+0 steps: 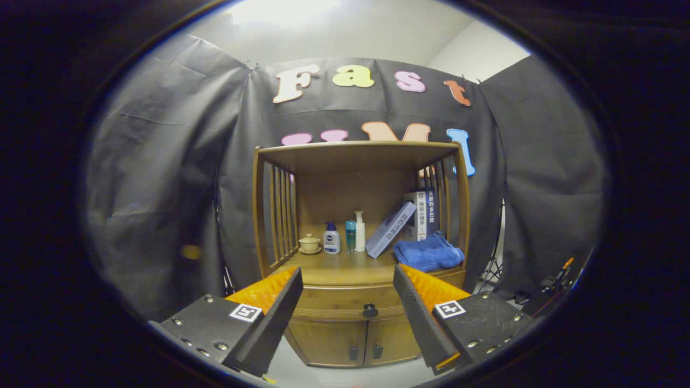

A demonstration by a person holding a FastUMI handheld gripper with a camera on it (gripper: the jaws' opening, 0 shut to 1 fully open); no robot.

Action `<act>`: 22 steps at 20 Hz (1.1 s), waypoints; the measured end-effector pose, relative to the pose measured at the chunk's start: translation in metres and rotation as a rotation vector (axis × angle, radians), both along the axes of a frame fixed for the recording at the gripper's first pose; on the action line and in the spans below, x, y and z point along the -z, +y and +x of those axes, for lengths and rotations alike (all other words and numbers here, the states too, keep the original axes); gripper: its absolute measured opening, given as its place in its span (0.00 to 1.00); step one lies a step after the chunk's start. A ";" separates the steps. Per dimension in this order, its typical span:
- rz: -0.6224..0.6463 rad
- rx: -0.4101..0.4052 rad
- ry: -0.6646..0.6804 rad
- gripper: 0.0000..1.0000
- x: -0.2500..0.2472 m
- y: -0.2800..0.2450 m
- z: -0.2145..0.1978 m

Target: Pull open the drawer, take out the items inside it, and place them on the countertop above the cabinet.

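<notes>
Claw [347,280] spread wide, empty, facing cabinet. Drawer [353,302] closed, dark knob [370,310] between fingers, beyond tips. Nothing taken out yet; table [329,269] above carries bottles, blue towel [427,252]. Whole task left.

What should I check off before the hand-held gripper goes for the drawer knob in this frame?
1. Hand-held gripper open wide enough for the knob: ok, fingers spread apart, nothing between them.
2. Drawer knob in sight and unobstructed: ok, it sits beyond the fingers, roughly between them.
3. Drawer state: closed, front flush with the cabinet; not yet pulled.
4. Free space on the countertop: ok, bare wood in front of the bottles and beside the blue towel.
5. Drawer contents: cannot tell.
</notes>
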State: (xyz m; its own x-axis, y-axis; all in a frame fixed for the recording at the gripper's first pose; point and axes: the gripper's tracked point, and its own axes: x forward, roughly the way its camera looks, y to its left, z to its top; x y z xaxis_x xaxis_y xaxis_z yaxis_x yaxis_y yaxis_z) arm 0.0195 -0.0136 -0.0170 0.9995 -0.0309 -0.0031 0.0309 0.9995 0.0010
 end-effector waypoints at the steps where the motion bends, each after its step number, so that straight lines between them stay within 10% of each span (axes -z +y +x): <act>1: 0.002 0.005 0.005 1.00 0.009 -0.005 0.011; 15: 0.003 0.006 0.206 1.00 0.192 -0.049 0.146; 20: 0.044 -0.005 0.293 0.83 0.232 -0.052 0.185; 22: 0.060 0.012 0.277 0.54 0.227 -0.057 0.179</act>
State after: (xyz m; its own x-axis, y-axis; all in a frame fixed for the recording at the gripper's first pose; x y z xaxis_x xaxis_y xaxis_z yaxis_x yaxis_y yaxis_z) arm 0.1982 -0.0710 -0.2443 0.9598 -0.0347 -0.2784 0.0504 0.9975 0.0496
